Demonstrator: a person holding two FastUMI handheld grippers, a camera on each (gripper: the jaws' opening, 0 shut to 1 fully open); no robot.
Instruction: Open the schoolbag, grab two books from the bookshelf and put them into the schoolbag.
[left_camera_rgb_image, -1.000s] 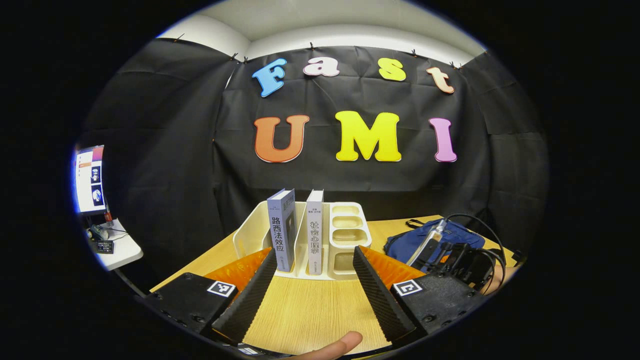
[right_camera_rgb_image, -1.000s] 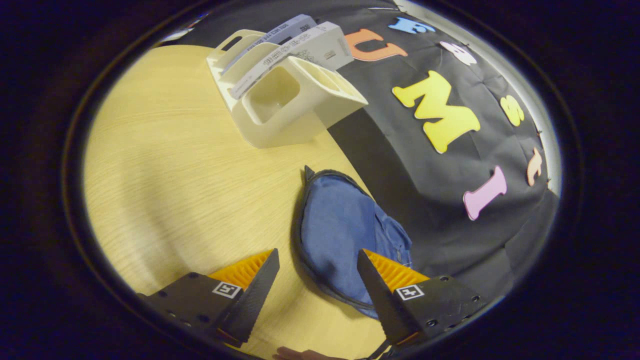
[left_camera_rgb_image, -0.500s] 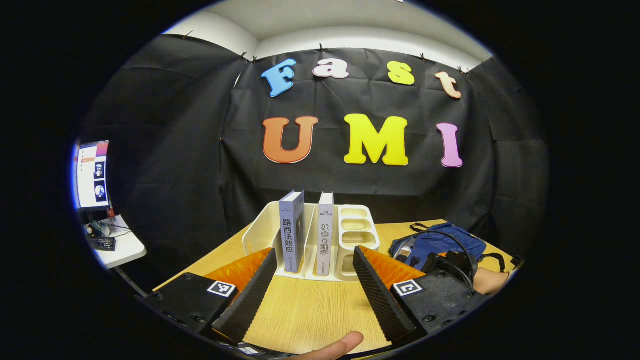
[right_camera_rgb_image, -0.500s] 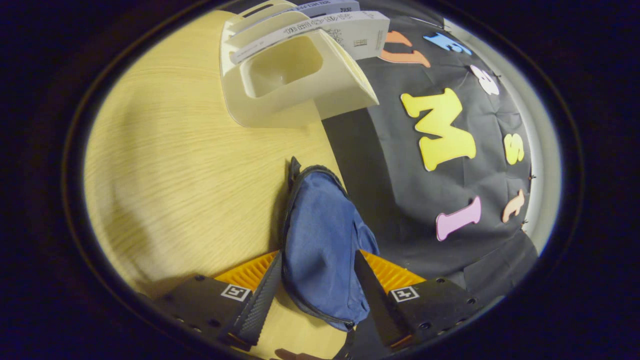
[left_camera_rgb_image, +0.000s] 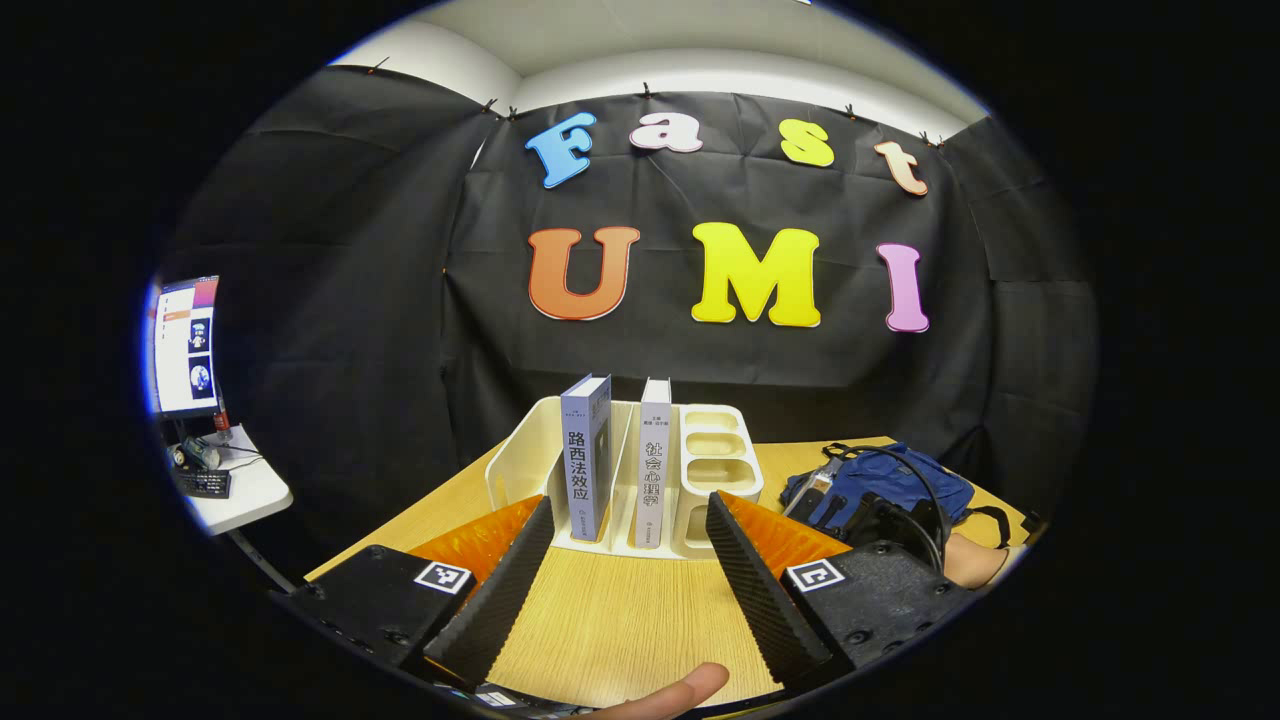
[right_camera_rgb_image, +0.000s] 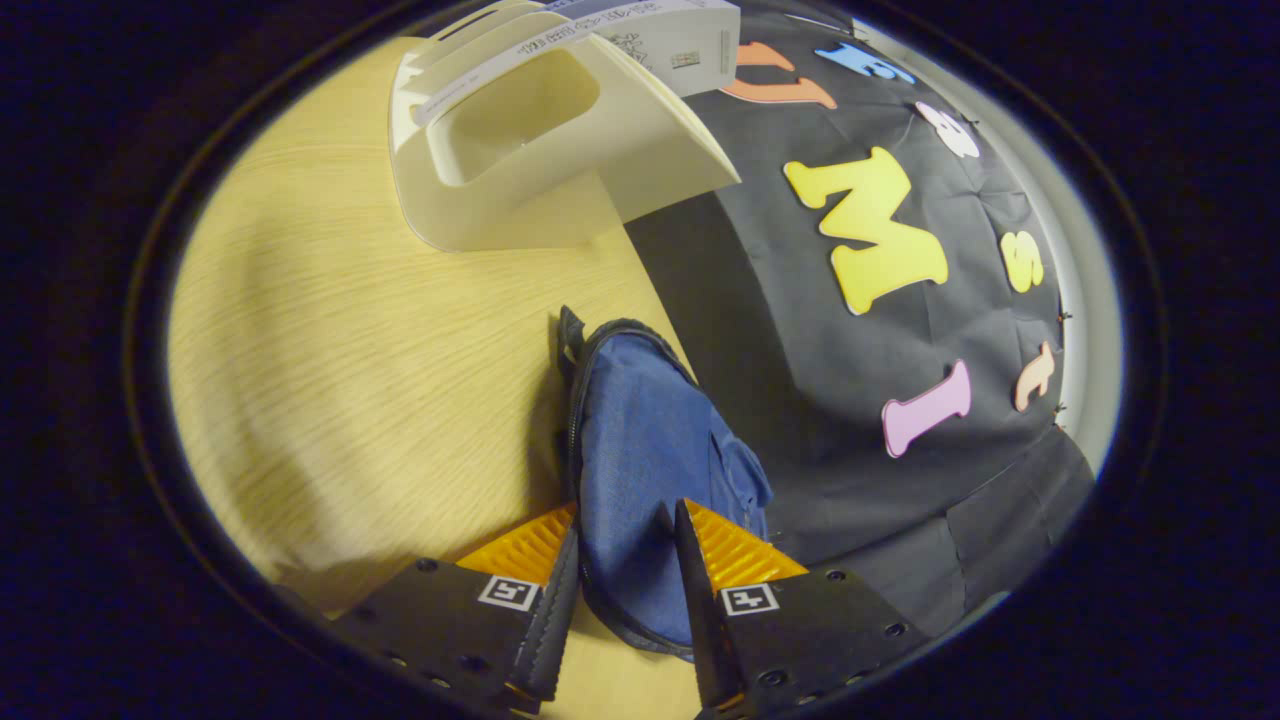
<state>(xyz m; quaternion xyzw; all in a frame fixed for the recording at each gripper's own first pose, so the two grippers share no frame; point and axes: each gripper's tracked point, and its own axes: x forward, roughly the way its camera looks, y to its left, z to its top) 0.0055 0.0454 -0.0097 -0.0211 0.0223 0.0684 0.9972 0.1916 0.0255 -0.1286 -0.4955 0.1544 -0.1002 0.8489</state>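
- Since half a second ago the right gripper has narrowed its fingers around the blue fabric schoolbag; the fold of cloth now sits between them, and they seem to pinch it, though firm contact on both sides cannot be told for sure.
- Left gripper has barely moved: its fingers stand wide apart with nothing between them, low over the pale wooden table.
- Straight ahead of it stands the cream plastic bookshelf holding two upright books: a blue-grey book and a white-spined book just beside it.
- In the left gripper view the schoolbag lies flat on the table to the right of the bookshelf, near the booth wall.
- A fingertip shows at the bottom edge of that view.
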